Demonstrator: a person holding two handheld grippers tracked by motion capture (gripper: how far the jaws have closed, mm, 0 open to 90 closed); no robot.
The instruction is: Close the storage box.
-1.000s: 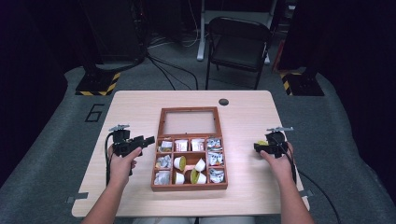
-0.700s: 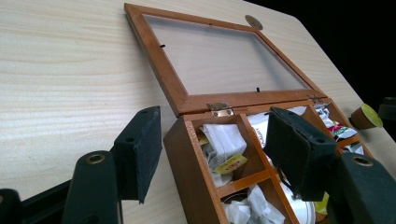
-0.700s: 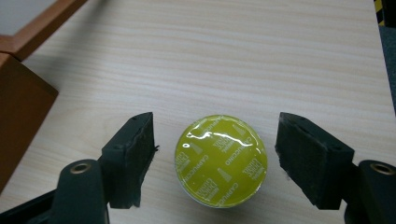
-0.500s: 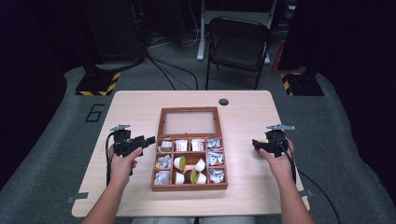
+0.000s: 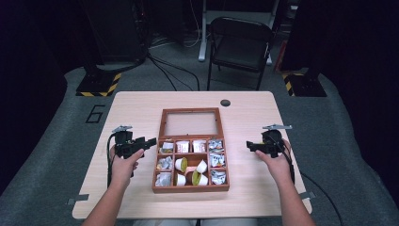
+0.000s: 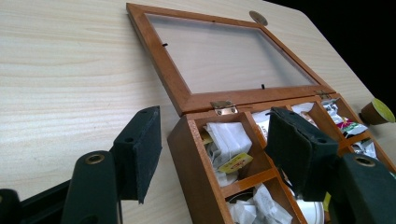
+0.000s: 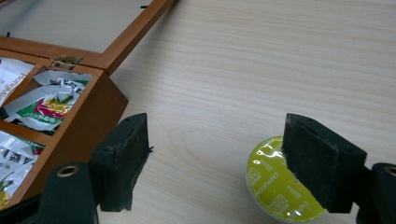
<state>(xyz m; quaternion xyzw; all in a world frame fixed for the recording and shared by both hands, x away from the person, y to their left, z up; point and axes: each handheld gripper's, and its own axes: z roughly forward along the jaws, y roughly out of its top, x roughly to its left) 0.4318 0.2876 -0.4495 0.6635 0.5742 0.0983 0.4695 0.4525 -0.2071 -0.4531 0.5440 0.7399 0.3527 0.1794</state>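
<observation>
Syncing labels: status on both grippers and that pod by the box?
Left gripper open, straddling the box's near-left corner. Right gripper just opened, nothing clamped; green-lidded pod on the table by one jaw. Path to box clear.

A: Beyond your tools, past the far edge of the pale wooden desk (image 5: 141,103), a dark folding chair (image 5: 240,44) stands on grey carpet (image 5: 56,155).

B: To the far left and far right of your tools you have black stand bases with yellow-black hazard tape (image 5: 99,87). Cables (image 5: 169,70) trail across the floor, a "6" (image 5: 95,114) is marked left of the desk, and the room behind is dark.
</observation>
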